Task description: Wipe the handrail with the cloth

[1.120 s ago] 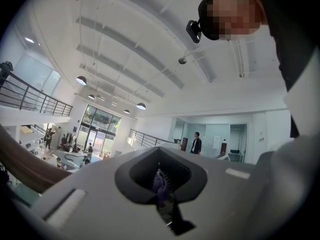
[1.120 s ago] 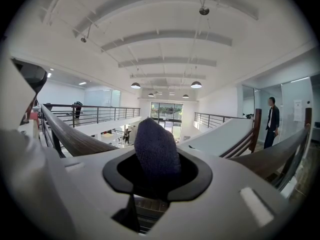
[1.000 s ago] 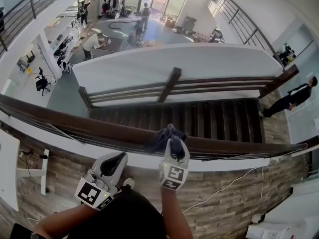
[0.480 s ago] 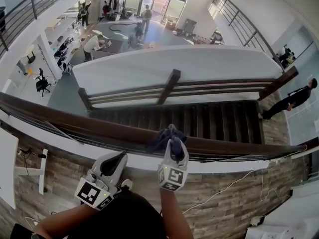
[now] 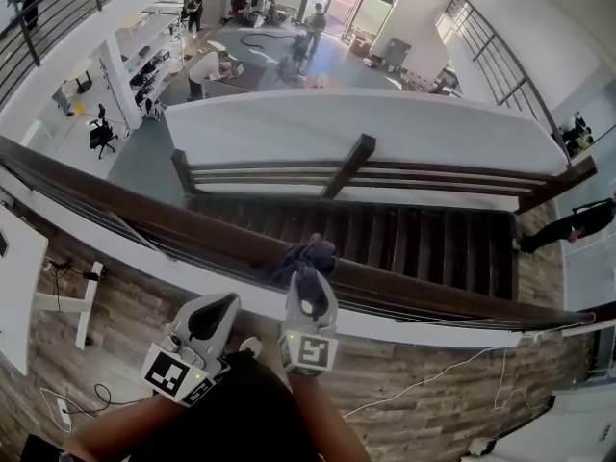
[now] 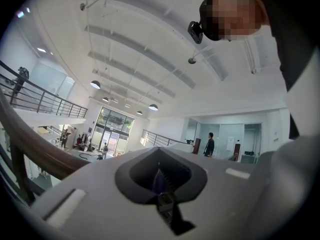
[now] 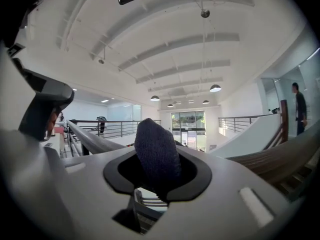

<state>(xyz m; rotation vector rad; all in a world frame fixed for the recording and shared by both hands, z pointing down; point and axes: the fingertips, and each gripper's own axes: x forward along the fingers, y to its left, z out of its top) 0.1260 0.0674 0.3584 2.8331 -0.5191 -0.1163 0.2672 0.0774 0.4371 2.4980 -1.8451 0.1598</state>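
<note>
Cloth [image 5: 300,256] on handrail [image 5: 173,221], clamped by outstretched right gripper [image 5: 306,277]

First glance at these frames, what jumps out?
The dark blue cloth, clamped in the right gripper, rests on the long dark wooden handrail at centre frame. Beyond the rail, a dark staircase drops to an open hall far below. The left gripper sits short of the rail.

Grey left gripper [image 5: 217,306], right gripper [image 5: 306,277] (marker cubes [image 5: 308,351])
</note>
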